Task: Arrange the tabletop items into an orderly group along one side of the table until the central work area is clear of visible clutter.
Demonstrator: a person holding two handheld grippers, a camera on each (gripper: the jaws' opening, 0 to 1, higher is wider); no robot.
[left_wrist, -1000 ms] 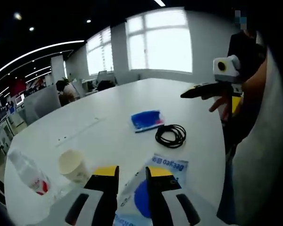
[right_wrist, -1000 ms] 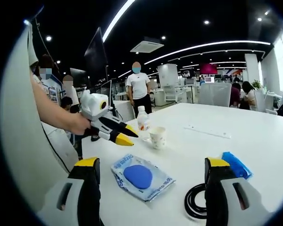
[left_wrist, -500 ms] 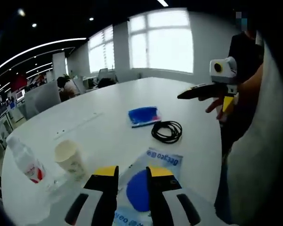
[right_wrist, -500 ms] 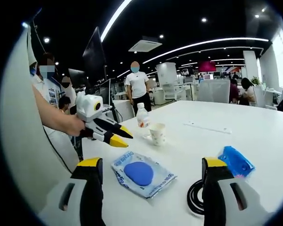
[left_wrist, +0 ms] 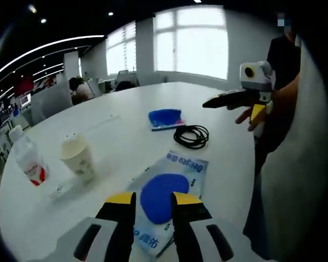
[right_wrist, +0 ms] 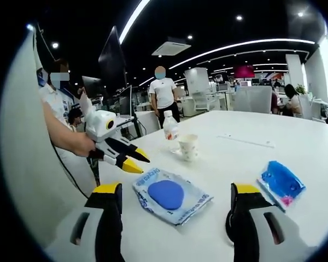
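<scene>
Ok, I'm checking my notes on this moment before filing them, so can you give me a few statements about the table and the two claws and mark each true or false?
1. The paper cup stands upright beside the water bottle. True.
2. The left claw grips the blue-disc packet. False: its jaws hang slightly apart above the packet, holding nothing.
3. The black cable lies coiled near the blue pouch. True.
4. The right claw is clamped shut. False: its jaws stand wide apart.
5. The water bottle lies on its side. False: it stands upright.
</scene>
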